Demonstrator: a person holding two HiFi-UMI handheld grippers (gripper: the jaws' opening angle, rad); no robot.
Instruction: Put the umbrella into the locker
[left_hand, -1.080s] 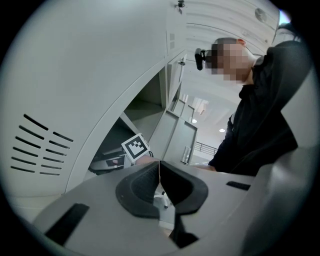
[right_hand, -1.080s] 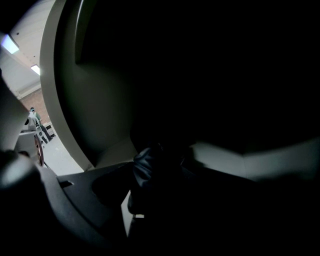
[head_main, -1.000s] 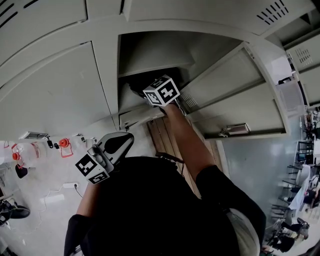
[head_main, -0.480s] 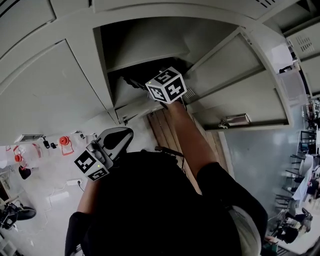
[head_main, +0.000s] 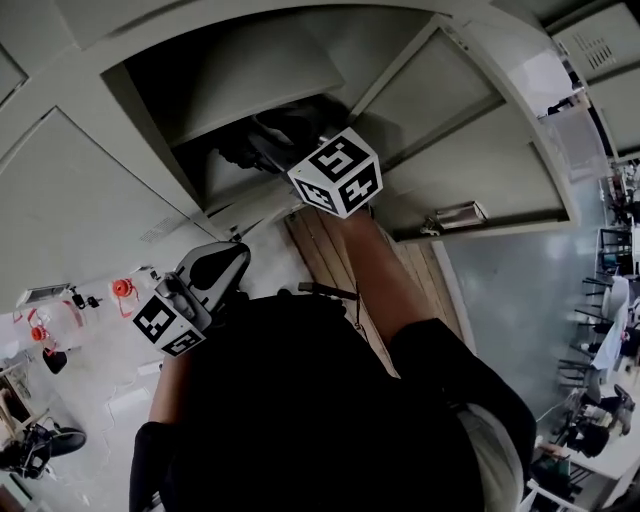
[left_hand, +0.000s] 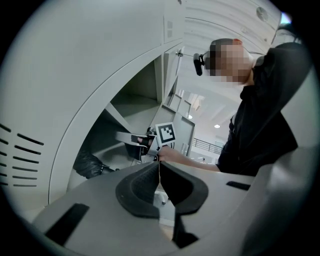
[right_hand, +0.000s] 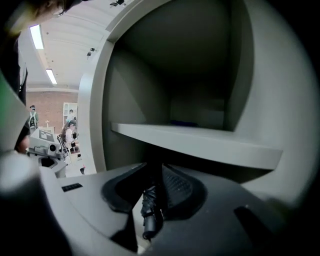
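The black folded umbrella (left_hand: 89, 164) lies on the floor of the open locker compartment (head_main: 215, 85), its handle end pointing out toward the opening. My right gripper (right_hand: 157, 172) hovers just above and in front of it, under the locker's inner shelf (right_hand: 200, 142). Its jaws are closing, and the umbrella (right_hand: 149, 207) shows through the narrow gap between them without the pads pressing on it. In the head view the right gripper (head_main: 278, 145) reaches into the locker mouth next to the umbrella (head_main: 240, 152). My left gripper (left_hand: 159, 167) is shut and empty, held back near the person's body.
The locker door (head_main: 450, 130) stands swung open to the right. Closed locker doors (head_main: 70, 210) fill the left side. A wooden pallet (head_main: 330, 255) lies on the floor below the opening. Desks and chairs (head_main: 600, 350) stand far right.
The right gripper has risen inside the locker opening, away from the umbrella lying there. The head view has tilted, so the locker looks larger. The left gripper has hardly moved.
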